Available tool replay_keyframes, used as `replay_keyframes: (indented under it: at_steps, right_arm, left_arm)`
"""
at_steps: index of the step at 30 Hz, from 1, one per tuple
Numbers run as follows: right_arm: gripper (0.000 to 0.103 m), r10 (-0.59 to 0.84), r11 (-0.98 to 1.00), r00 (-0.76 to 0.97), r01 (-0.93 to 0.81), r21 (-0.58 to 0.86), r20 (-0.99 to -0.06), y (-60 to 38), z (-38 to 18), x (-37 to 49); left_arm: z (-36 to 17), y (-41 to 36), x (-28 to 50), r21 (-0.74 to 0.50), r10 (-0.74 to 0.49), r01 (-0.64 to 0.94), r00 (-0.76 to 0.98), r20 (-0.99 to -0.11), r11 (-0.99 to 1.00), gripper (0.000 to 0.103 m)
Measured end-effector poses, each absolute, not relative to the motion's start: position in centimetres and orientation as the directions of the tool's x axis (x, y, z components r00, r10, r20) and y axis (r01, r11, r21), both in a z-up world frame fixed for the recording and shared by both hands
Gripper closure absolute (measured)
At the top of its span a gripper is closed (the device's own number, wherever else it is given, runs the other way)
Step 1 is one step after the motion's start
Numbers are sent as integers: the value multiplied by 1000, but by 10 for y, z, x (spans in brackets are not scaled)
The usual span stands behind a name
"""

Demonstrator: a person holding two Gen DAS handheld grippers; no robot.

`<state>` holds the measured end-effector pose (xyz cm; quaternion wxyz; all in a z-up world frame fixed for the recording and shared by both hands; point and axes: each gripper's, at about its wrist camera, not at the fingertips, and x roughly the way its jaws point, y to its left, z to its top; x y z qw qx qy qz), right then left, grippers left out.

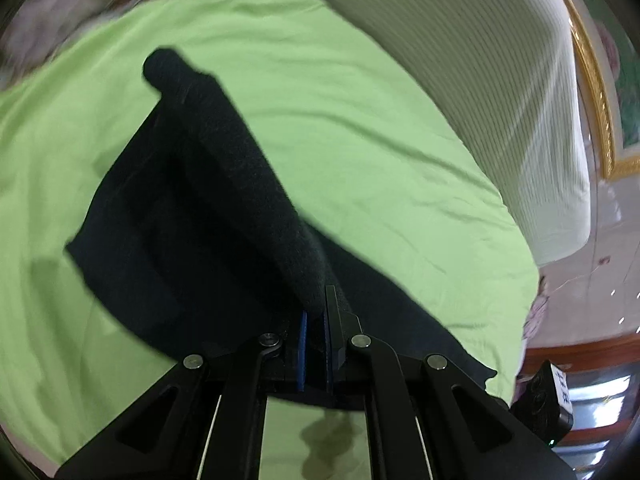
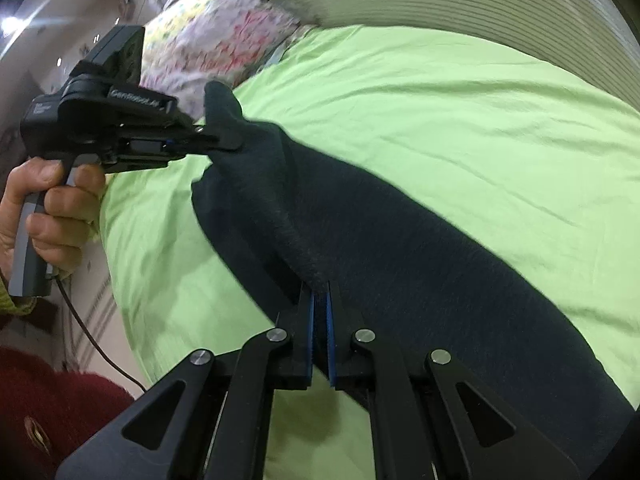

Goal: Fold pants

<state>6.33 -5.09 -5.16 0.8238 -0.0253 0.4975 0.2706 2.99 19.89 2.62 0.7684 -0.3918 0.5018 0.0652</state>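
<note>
Dark navy pants (image 1: 192, 208) lie on a light green sheet (image 1: 360, 112). My left gripper (image 1: 318, 300) is shut on a lifted edge of the pants, which runs away as a raised ridge. My right gripper (image 2: 320, 296) is shut on the other end of that edge; the rest of the pants (image 2: 420, 248) spreads flat to the right. In the right wrist view the left gripper (image 2: 224, 140) shows at upper left, held by a hand, pinching the cloth above the bed.
A white ribbed pillow or cushion (image 1: 500, 80) lies along the far side of the bed. A floral quilt (image 2: 224, 28) sits beyond the sheet. The bed edge and a tiled floor (image 1: 600, 272) are at the right. A red sleeve (image 2: 48, 412) is at lower left.
</note>
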Motion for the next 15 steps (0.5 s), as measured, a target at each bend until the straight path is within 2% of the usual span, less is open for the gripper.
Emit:
replay_keyframes:
  at_steps: [6, 15]
  right_arm:
    - [97, 362, 839, 314, -520, 161, -877, -31, -65, 56]
    - [97, 287, 834, 265, -542, 104, -920, -19, -80, 61]
  left_arm:
    - [-25, 200, -6, -596, -350, -552, 491, -798, 583, 99]
    - [-75, 180, 2, -636, -393, -553, 503, -770, 539, 98]
